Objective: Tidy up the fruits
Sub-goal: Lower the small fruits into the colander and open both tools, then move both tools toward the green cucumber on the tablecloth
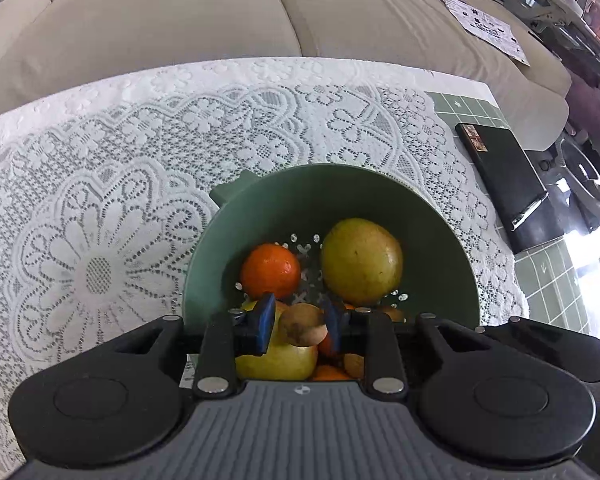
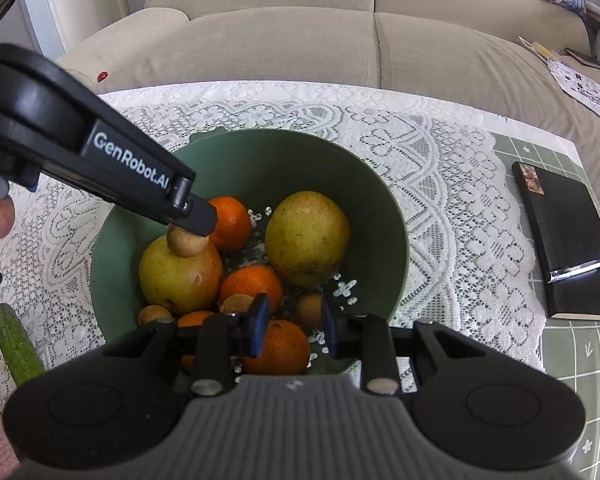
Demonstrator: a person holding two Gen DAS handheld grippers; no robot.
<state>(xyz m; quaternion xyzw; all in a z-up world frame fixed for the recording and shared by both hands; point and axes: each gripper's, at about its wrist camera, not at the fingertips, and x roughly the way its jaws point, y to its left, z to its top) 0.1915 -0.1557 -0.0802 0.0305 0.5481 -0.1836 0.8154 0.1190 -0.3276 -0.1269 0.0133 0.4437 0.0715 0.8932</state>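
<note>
A green colander bowl point(image 2: 380, 196) on the lace cloth holds two yellow-green pears point(image 2: 306, 236) point(image 2: 178, 274), several oranges point(image 2: 232, 222) and small brown round fruits point(image 2: 154, 314). My left gripper point(image 1: 300, 326) is shut on one small brown fruit point(image 1: 302, 324) and holds it just above the left pear; it shows in the right wrist view point(image 2: 188, 242) too. My right gripper point(image 2: 294, 330) is open and empty, low over the bowl's near side, with an orange point(image 2: 278, 346) beneath its fingers.
A black notebook point(image 2: 568, 240) with a pen lies on the table's right side. A cucumber point(image 2: 16, 344) lies at the left front. A beige sofa point(image 2: 340, 44) runs behind the table. Green tile mat point(image 2: 572, 360) shows at the right.
</note>
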